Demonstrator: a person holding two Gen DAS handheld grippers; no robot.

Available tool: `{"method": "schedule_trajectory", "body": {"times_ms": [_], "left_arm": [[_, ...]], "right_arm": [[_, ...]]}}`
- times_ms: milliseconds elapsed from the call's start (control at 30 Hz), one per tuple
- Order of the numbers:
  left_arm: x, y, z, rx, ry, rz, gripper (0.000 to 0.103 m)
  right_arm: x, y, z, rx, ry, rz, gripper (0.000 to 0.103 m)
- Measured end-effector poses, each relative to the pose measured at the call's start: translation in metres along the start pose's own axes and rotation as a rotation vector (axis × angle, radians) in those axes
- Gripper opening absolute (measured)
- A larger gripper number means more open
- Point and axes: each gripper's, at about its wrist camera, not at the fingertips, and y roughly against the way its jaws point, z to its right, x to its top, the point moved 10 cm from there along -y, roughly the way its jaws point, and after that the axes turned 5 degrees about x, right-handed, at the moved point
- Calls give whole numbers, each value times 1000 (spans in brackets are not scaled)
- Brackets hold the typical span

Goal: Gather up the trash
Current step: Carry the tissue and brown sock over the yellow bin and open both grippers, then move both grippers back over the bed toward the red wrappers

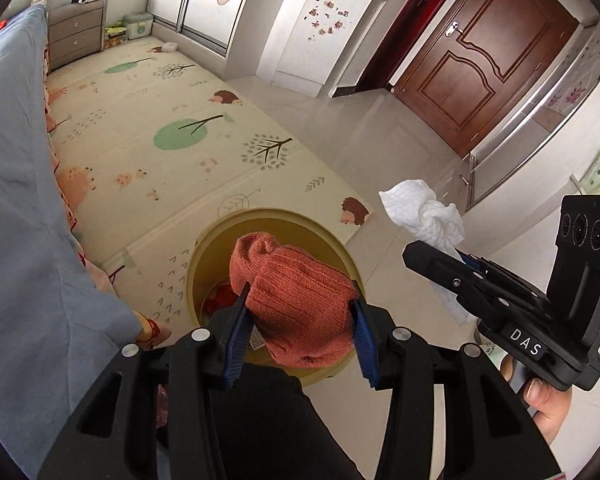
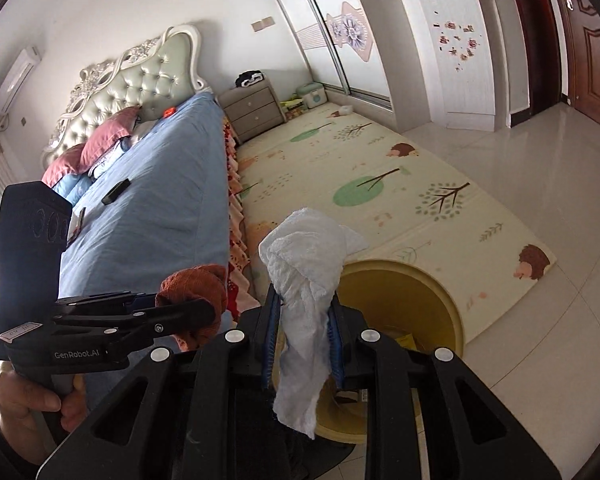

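My left gripper (image 1: 300, 300) is shut on a rust-orange knitted cloth (image 1: 295, 300) and holds it right above the yellow round bin (image 1: 215, 236) on the floor. Some red and orange scraps lie inside that bin. To the right, the right gripper (image 1: 456, 256) shows in the left wrist view, shut on a crumpled white paper towel (image 1: 424, 212). In the right wrist view my right gripper (image 2: 304, 312) pinches the white paper towel (image 2: 308, 256) over the near side of the yellow bin (image 2: 440, 292). The left gripper (image 2: 203, 304) with the orange cloth (image 2: 195, 280) shows at left.
A bed with a blue sheet (image 2: 155, 200) runs along the left, with a patterned play mat (image 1: 147, 136) beside it. A grey nightstand (image 1: 75, 32), a white cabinet (image 1: 320, 28) and a brown door (image 1: 484, 60) stand farther off. Glossy tiles (image 1: 380, 152) cover the floor to the right.
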Motion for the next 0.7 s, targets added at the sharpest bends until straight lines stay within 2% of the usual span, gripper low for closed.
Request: {"method": "schedule_trajectory", "body": {"times_ms": [100, 167, 200, 233, 267, 300, 333, 367, 500, 700], "left_arm": [[2, -14, 6, -24, -6, -22, 46], [4, -20, 5, -32, -5, -33, 50], [4, -24, 4, -30, -4, -39, 62], [4, -26, 4, -23, -4, -46, 73], [6, -31, 2, -2, -5, -52, 95], [6, -32, -3, 35, -7, -47, 98], [6, -34, -4, 71, -25, -45, 98], [6, -38, -3, 92, -47, -48, 98], [4, -42, -6, 69, -41, -74, 98], [5, -42, -12, 74, -38, -75, 98]], "right_arm": [[1, -7, 12, -8, -7, -17, 24], [2, -15, 18, -14, -6, -27, 24], [4, -18, 21, -15, -8, -28, 24], [5, -21, 24, -17, -14, -28, 32], [7, -23, 28, -21, -23, -24, 39], [9, -25, 33, -35, -31, -21, 52], [9, -27, 37, -56, -30, -23, 57], [9, -29, 42, -78, -26, -28, 57], [4, -36, 50, -84, -49, -47, 57], [-2, -36, 49, -87, -53, -66, 57]]}}
